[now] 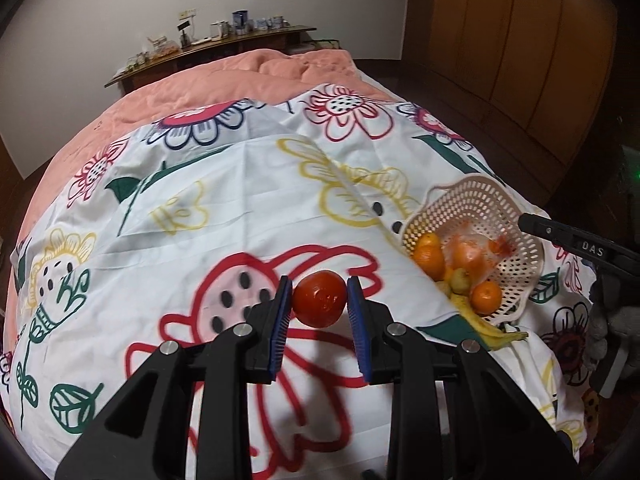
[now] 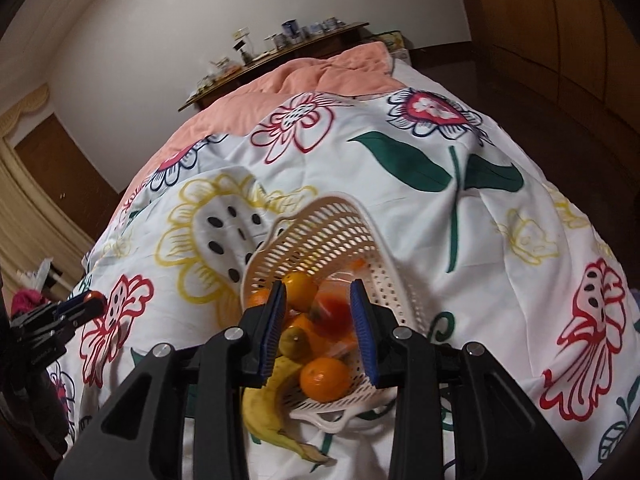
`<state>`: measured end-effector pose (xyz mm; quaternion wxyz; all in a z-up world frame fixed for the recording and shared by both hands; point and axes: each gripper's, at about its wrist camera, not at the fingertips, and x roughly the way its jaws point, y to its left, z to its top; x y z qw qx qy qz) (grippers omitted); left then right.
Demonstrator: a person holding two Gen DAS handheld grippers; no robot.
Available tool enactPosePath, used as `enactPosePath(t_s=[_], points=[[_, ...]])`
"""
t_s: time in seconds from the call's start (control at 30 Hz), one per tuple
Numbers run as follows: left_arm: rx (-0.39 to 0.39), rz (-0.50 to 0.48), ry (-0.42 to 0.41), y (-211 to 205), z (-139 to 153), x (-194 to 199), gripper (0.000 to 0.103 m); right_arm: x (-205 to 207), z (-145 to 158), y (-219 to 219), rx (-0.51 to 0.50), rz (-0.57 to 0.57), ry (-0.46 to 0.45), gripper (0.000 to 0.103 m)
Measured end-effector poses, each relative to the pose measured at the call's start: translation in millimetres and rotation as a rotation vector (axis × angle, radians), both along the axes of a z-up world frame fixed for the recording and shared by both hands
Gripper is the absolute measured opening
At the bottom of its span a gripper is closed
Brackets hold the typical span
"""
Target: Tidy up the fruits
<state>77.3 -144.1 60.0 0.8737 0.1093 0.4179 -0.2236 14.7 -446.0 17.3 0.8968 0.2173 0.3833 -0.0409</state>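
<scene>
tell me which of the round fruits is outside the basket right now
The red tomato: it is clamped between the left gripper's pads above the flowered sheet, while the oranges lie in the tipped basket.

- The basket lies tipped on the sheet, right of the tomato.
- Oranges sit inside it; a banana pokes out over its rim.

Flowered sheet, pink quilt, cluttered shelf.
</scene>
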Motion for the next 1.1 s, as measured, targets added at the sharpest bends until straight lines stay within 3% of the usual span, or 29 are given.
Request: enactPosePath(t_s=[0.37, 0.5, 0.7, 0.87, 0.97, 1.1], points=[[-0.009, -0.094, 0.045, -47, -8, -1, 0.029, -13, -6, -15, 0.040, -0.042, -0.037, 0.039], [-0.015, -0.136, 0.068, -68, -13, 4, 0.029, -16, -6, -15, 0.046, -0.049, -0.063, 0.056], [-0.034, -0.204, 0.087, -101, -17, 13, 0.029, -20, 0, -15, 0.029, -0.061, -0.096, 0.064], [-0.067, -0.236, 0.100, -122, -20, 21, 0.030, -23, -2, -18, 0.054, -0.084, -0.103, 0.065], [-0.082, -0.212, 0.113, -119, -20, 25, 0.035, -26, -3, -20, 0.055, -0.091, -0.100, 0.066], [-0.061, -0.163, 0.083, -107, -17, 27, 0.051, -28, -4, -20, 0.054, -0.102, -0.097, 0.079]])
